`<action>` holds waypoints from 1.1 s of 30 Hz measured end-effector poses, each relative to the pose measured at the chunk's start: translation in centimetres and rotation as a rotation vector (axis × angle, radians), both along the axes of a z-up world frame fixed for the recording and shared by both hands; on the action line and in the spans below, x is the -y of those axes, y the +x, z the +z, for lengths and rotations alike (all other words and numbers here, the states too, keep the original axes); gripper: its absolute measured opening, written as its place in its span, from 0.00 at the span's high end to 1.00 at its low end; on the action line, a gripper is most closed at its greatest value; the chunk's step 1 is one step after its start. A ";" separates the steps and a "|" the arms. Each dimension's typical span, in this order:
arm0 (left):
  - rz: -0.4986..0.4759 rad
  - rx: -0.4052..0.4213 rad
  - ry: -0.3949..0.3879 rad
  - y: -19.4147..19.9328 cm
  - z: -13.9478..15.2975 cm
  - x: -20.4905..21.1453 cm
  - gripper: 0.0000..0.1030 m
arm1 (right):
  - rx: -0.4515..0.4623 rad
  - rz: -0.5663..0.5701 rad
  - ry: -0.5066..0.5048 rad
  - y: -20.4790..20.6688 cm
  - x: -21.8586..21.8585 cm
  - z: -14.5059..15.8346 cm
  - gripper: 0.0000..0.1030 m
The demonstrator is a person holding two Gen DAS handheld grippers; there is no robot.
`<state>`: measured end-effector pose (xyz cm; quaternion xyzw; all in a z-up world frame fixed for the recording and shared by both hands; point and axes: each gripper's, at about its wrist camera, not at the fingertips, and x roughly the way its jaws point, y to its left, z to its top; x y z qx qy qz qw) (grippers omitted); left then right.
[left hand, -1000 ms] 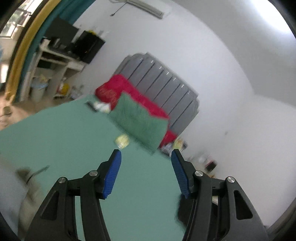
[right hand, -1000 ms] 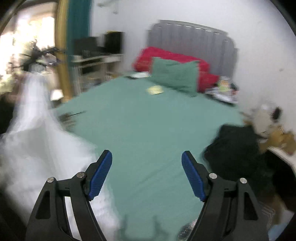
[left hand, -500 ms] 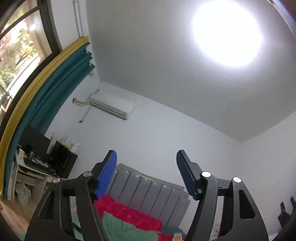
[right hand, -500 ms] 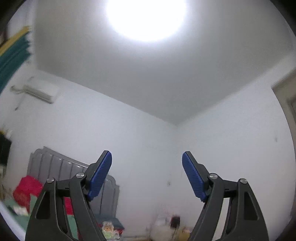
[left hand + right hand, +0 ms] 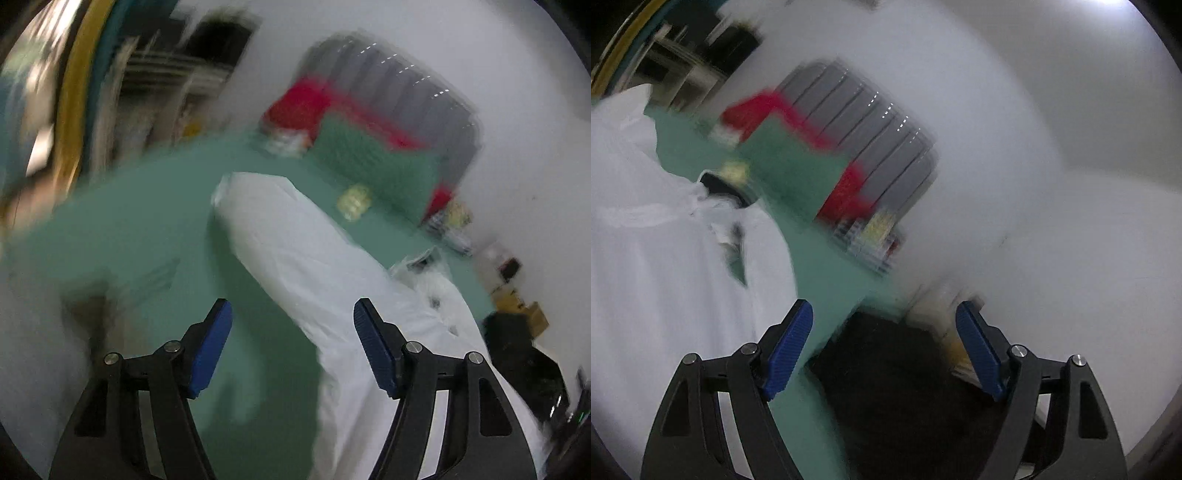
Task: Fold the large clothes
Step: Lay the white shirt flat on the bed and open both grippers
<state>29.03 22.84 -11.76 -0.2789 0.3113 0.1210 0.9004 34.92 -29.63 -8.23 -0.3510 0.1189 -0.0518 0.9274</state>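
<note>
**Currently unfolded: one white garment on a green bed**

Nearest, left gripper (image 5: pixel 291 347): blue-padded jaws spread wide, nothing between them. Right gripper (image 5: pixel 884 349): jaws likewise wide apart and empty. Neither touched cloth in these views.

Next, white garment (image 5: pixel 295 251): large, pale, lying loose across the green bed (image 5: pixel 129 221). In the left view it ran in a long band from the near right edge of the bed toward the middle, one squared end lying short of the pillows. In the right view it filled the left of the frame, rumpled, with a bunched part beside a dark opening. Blur hid seams and any creases.

Beside the bed's near right corner, dark heap (image 5: pixel 897 369): contents not identifiable.

Farther, green pillow (image 5: pixel 373 166) against red bedding (image 5: pixel 306 99) at the head edge; small yellowish item (image 5: pixel 352 201) on the bed before the pillow. Farthest, grey headboard (image 5: pixel 417 85).

Status, as judged: garment laid out only; no fold seen. Smoothing, gripping and every fold remained.
</note>
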 end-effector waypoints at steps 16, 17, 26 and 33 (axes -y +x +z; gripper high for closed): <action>-0.374 -0.218 0.633 -13.0 -3.7 6.4 0.60 | -0.228 0.047 -0.322 -12.4 2.2 -10.3 0.23; -0.349 -0.221 0.643 -13.6 -3.3 6.4 0.60 | -0.245 0.017 -0.238 -12.9 2.5 -9.0 0.23; -0.231 0.181 0.425 -23.3 5.8 9.1 0.40 | -0.335 -0.093 0.562 -22.4 3.1 -3.1 0.23; -0.259 0.165 0.337 -26.5 5.7 14.8 0.23 | -0.383 -0.053 0.650 -27.4 -3.0 -3.1 0.23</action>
